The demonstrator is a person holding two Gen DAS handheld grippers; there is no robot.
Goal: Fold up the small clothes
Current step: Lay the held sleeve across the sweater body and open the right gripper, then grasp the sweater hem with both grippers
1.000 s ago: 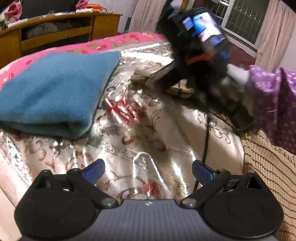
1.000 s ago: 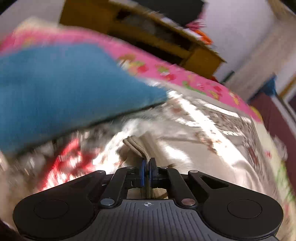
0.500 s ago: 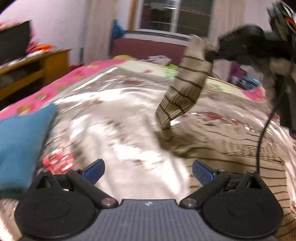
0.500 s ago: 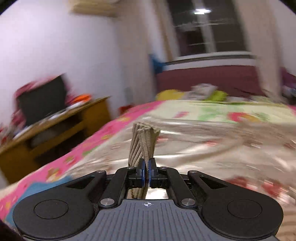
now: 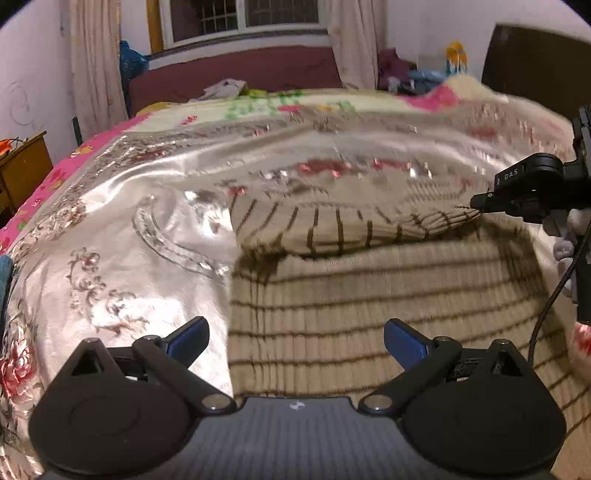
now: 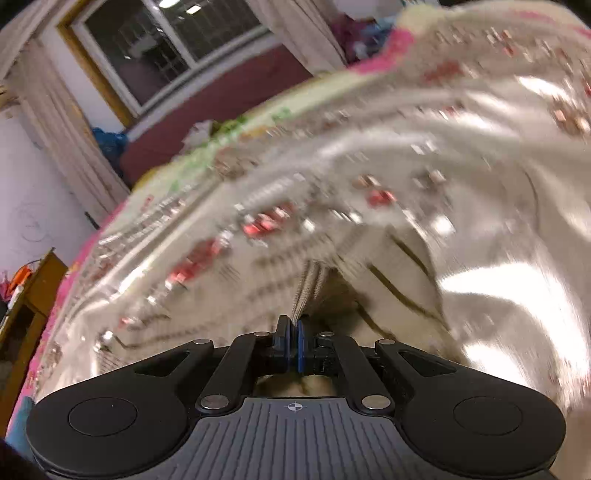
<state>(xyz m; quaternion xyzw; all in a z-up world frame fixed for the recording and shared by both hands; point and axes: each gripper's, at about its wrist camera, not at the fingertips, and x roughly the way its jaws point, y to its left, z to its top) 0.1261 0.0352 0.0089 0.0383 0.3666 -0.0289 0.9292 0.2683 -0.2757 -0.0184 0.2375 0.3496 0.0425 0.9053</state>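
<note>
While the left tool (image 5: 293,338) hung low over the bed (image 5: 110,206), its two blue fingertips (image 5: 188,334) stood wide apart with nothing between them. A tan sweater with thin dark stripes (image 5: 369,306) lay spread flat on the shiny flowered bed cover, right under and just ahead of that tool. The near part of the sweater filled the space between the spread fingertips, but the tips did not pinch it.

One sleeve (image 5: 332,229) was folded across the far part of the sweater, lying sideways. Its cuff end reached to the right, where the right tool (image 5: 480,203) had it nipped at the tip. In the right wrist view, the right tool (image 6: 293,336) was pressed together on a thin ribbed edge of the sweater (image 6: 308,291), which stuck up out of the blue pads. That view was blurry, so little else of the cloth was clear there.

A black cable (image 5: 554,295) hung down beside the right edge of the sweater. Past the far side of the sweater, the bed ran on to a dark red wall under a window (image 5: 240,18).
</note>
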